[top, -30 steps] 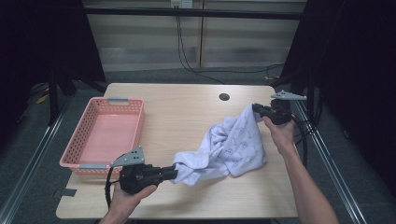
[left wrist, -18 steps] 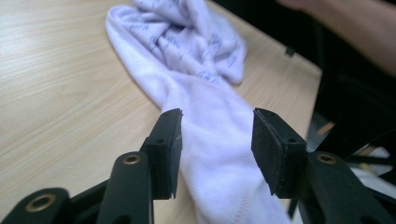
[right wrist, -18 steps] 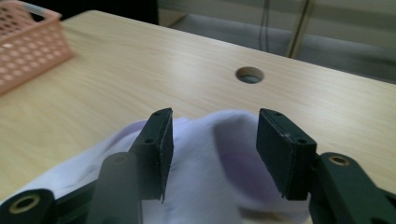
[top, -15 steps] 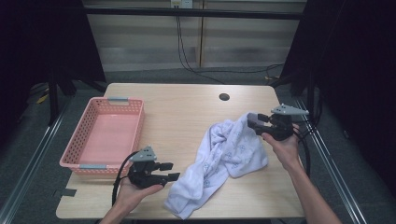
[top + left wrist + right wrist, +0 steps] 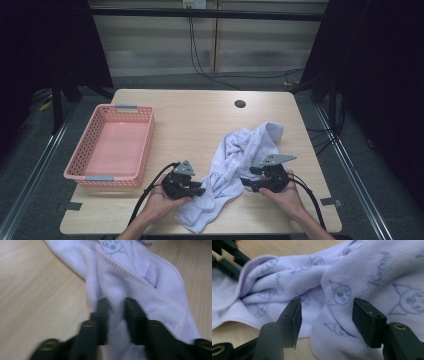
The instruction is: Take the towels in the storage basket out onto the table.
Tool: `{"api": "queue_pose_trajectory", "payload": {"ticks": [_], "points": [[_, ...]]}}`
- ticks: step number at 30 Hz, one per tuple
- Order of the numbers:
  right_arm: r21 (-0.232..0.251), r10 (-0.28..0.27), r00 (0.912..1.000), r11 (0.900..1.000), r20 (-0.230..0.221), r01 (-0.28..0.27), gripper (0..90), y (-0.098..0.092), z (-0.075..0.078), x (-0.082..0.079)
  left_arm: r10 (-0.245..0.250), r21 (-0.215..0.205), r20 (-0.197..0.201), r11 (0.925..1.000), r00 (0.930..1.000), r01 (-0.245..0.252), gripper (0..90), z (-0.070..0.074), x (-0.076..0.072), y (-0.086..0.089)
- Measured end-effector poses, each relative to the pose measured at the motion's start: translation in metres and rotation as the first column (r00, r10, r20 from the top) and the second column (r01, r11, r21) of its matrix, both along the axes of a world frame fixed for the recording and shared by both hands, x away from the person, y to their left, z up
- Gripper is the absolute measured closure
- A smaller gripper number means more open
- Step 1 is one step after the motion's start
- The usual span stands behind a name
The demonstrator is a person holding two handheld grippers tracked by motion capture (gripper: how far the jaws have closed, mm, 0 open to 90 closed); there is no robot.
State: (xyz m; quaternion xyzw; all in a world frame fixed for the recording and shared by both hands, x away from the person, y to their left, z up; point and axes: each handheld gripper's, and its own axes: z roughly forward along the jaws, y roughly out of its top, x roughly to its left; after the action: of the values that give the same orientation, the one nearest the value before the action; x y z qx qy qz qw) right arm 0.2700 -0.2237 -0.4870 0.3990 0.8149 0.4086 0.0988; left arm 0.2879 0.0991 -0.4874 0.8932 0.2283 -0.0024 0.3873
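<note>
Crumpled terry towel [image 5: 235,165], cartoon-printed, stitched hem, on pale woodgrain table [image 5: 200,115].

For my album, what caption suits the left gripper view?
Left tongs pinching a fold of the pale lilac towel on the wooden table.

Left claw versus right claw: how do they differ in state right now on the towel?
The left claw has just been closing, its jaws pinching a fold of the towel; the right claw has just been opening, jaws wide, pads off the cloth. The left claw sits at the towel's left edge, the right claw at its right edge. Both sit low at the table's near end.
</note>
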Motion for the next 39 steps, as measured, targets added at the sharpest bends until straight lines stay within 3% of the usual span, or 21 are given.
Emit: {"api": "queue_pose_trajectory", "payload": {"ticks": [3,5,7,8,9,10,13,19,21,22,23,24,26,27,29,30,32,34,36,37,39], "points": [[-0.004,0.029,0.9996,1.000,0.000,-0.029,41.3,-0.002,-0.004,0.002,0.037,-0.102,-0.047,0.9939,0.9982,-0.041,84.4,0.005,0.004,0.013],[-0.038,0.023,0.9997,0.999,-0.008,-0.024,42.5,-0.001,-0.008,0.004,0.076,-0.144,-0.040,0.9862,0.9963,-0.081,84.6,0.010,0.008,0.025],[-0.101,0.031,0.9995,0.994,0.007,-0.030,44.2,0.002,-0.012,0.004,0.125,-0.183,-0.032,0.9747,0.9917,-0.128,85.1,0.016,0.010,0.038],[-0.119,0.036,0.9991,0.992,0.021,-0.033,47.3,0.004,-0.013,0.003,0.137,-0.199,-0.031,0.9698,0.9900,-0.141,85.2,0.019,0.011,0.044],[-0.173,0.021,0.9986,0.985,0.048,-0.012,61.9,0.005,-0.012,0.002,0.144,-0.212,-0.038,0.9660,0.9889,-0.148,85.2,0.020,0.011,0.048],[-0.193,0.018,0.9974,0.981,0.070,-0.004,66.6,0.005,-0.012,0.003,0.153,-0.224,-0.044,0.9616,0.9872,-0.159,85.2,0.021,0.010,0.053],[-0.215,-0.020,0.9972,0.976,0.072,0.035,77.6,-0.005,-0.011,0.014,0.189,-0.227,-0.041,0.9545,0.9812,-0.193,85.2,0.022,0.007,0.066],[-0.171,-0.137,0.9900,0.975,0.033,0.141,80.0,-0.043,-0.012,0.061,0.180,-0.254,-0.093,0.9468,0.9794,-0.198,85.1,0.017,0.005,0.068],[-0.192,-0.182,0.9823,0.963,0.047,0.187,80.0,-0.052,-0.012,0.077,0.178,-0.258,-0.104,0.9451,0.9785,-0.200,84.9,0.015,0.003,0.066],[-0.177,-0.195,0.9802,0.964,0.038,0.198,80.0,-0.056,-0.012,0.085,0.174,-0.266,-0.121,0.9429,0.9772,-0.201,84.6,0.013,0.003,0.065],[-0.176,-0.206,0.9776,0.962,0.044,0.210,79.9,-0.058,-0.013,0.091,0.177,-0.259,-0.145,0.9427,0.9734,-0.210,83.9,0.009,0.002,0.065],[-0.165,-0.210,0.9765,0.962,0.047,0.215,79.7,-0.059,-0.014,0.096,0.185,-0.225,-0.148,0.9501,0.9714,-0.216,83.4,0.005,0.001,0.064],[-0.148,-0.222,0.9735,0.962,0.057,0.228,76.8,-0.058,-0.015,0.101,0.193,-0.207,-0.153,0.9529,0.9692,-0.222,79.7,0.002,-0.001,0.065],[-0.131,-0.222,0.9731,0.965,0.061,0.228,71.0,-0.057,-0.014,0.100,0.192,-0.206,-0.162,0.9528,0.9681,-0.223,77.1,0.001,-0.002,0.067],[-0.084,-0.217,0.9743,0.971,0.061,0.222,59.6,-0.057,-0.006,0.093,0.212,-0.206,-0.133,0.9496,0.9682,-0.236,69.9,0.005,-0.007,0.072],[-0.074,-0.204,0.9761,0.975,0.076,0.209,58.5,-0.057,0.000,0.088,0.221,-0.206,-0.110,0.9486,0.9689,-0.240,64.6,0.008,-0.009,0.074],[-0.045,-0.187,0.9771,0.980,0.102,0.192,59.0,-0.059,0.013,0.070,0.197,-0.243,-0.090,0.9462,0.9763,-0.213,62.8,0.014,-0.016,0.078],[-0.022,-0.159,0.9815,0.986,0.106,0.162,60.4,-0.060,0.022,0.048,0.180,-0.229,-0.057,0.9550,0.9821,-0.188,62.8,0.017,-0.022,0.077],[-0.006,-0.104,0.9911,0.994,0.083,0.105,62.7,-0.059,0.024,0.023,0.183,-0.231,-0.019,0.9558,0.9829,-0.182,62.0,0.023,-0.026,0.075],[-0.020,-0.075,0.9940,0.997,0.080,0.077,62.8,-0.056,0.023,0.007,0.185,-0.242,-0.014,0.9529,0.9827,-0.183,60.2,0.025,-0.026,0.074],[0.000,-0.036,0.9982,0.999,0.048,0.036,64.4,-0.053,0.019,-0.012,0.174,-0.253,0.020,0.9535,0.9846,-0.163,58.5,0.035,-0.028,0.070]]}}
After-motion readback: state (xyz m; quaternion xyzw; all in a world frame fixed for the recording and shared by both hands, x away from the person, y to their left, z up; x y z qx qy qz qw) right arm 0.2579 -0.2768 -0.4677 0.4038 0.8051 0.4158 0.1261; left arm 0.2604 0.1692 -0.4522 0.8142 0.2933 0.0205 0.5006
